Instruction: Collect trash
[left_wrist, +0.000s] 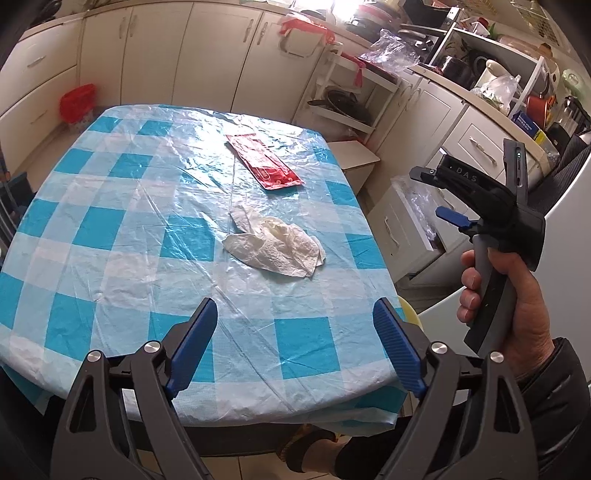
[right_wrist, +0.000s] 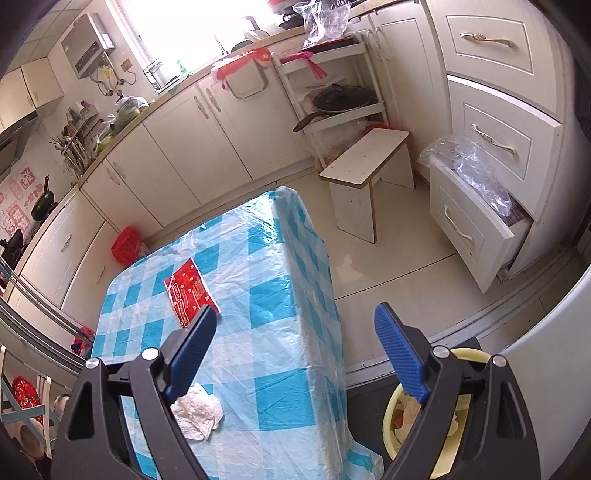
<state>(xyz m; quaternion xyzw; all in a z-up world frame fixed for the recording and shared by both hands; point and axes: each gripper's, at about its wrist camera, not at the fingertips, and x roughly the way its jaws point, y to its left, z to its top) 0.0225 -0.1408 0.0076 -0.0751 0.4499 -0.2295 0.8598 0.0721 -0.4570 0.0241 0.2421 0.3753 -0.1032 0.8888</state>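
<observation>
Cream kitchen cabinets (right_wrist: 192, 147), bright window (right_wrist: 177, 29) (overexposed), wooden stool (right_wrist: 364, 158)

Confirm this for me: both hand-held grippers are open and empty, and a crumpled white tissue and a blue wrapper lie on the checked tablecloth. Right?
Not quite: the wrapper is red, not blue, as the left wrist view shows. The rest holds: the left hand-held gripper and right hand-held gripper are open and empty, and the crumpled white tissue lies on the checked tablecloth.

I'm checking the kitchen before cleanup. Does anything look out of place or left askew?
Yes: the bottom white cabinet drawer hangs open, with crinkled clear plastic sticking out. A crumpled white paper towel and red flat wrapper lie loose on the checked tablecloth.
</observation>
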